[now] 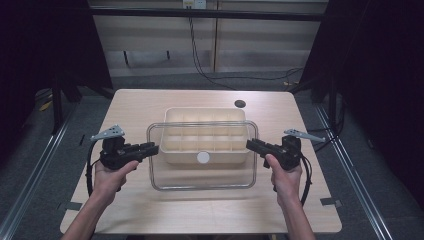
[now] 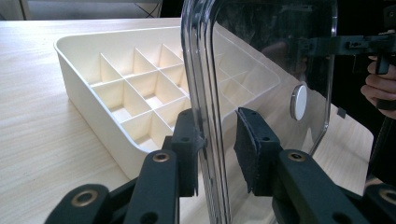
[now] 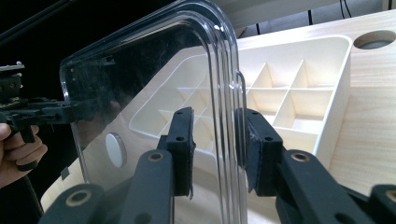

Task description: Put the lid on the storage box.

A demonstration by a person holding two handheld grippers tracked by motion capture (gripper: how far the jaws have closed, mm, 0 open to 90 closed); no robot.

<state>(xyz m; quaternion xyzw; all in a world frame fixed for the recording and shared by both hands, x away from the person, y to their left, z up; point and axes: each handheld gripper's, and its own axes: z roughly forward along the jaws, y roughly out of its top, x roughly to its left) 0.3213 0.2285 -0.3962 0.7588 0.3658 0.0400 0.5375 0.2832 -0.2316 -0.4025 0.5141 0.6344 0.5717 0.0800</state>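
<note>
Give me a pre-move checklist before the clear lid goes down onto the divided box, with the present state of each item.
1. Left gripper astride the clear lid rim: ok; whether it is clamped, cannot tell.
2. Right gripper astride the opposite rim: ok; clamping, cannot tell.
3. Lid held level over the table: ok.
4. Lid lined up with the divided box: not ok, offset toward the person.
5. Box compartments free of contents: ok.
6. Round white knob facing up: cannot tell.
</note>
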